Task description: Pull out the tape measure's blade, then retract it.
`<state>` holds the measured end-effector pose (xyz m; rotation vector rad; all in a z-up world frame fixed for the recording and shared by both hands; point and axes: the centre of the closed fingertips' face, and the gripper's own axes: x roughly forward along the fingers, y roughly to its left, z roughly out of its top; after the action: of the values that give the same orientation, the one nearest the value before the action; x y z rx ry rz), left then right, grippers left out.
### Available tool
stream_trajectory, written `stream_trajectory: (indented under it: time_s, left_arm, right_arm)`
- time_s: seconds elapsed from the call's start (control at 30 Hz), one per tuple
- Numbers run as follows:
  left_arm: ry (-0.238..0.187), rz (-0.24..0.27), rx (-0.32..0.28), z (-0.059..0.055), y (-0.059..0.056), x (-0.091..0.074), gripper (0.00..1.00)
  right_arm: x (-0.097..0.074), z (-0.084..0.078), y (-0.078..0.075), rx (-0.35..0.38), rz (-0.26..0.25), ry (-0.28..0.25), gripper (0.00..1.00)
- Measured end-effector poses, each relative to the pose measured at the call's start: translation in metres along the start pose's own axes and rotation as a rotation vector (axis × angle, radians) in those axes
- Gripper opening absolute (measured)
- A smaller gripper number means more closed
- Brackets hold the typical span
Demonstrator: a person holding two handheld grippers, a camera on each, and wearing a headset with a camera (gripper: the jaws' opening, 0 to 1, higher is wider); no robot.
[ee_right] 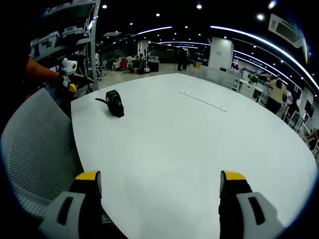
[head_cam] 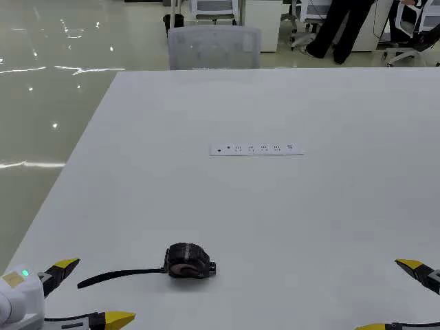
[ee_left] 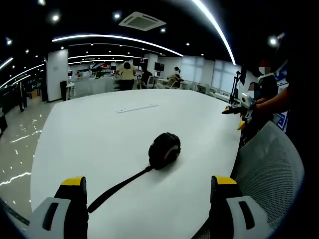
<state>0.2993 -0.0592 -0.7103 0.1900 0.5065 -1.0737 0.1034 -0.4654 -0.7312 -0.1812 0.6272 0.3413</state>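
Socket strip (head_cam: 256, 149) markings too small

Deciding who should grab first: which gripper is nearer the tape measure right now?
Left. The left gripper is close beside the tape measure, which lies just ahead of it; the right gripper is far off on the tape measure's other side.
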Motion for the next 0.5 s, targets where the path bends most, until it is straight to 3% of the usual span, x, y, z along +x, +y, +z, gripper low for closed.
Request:
stream_trajectory:
  time_s: [0.5]
  left_arm:
    - [0.004, -0.002, -0.008, -0.0029, -0.0045, -0.0012, 1.00]
  right_arm:
    - [-0.0017, -0.0014, -0.0047, -0.011, 0.010, 0.014, 1.00]
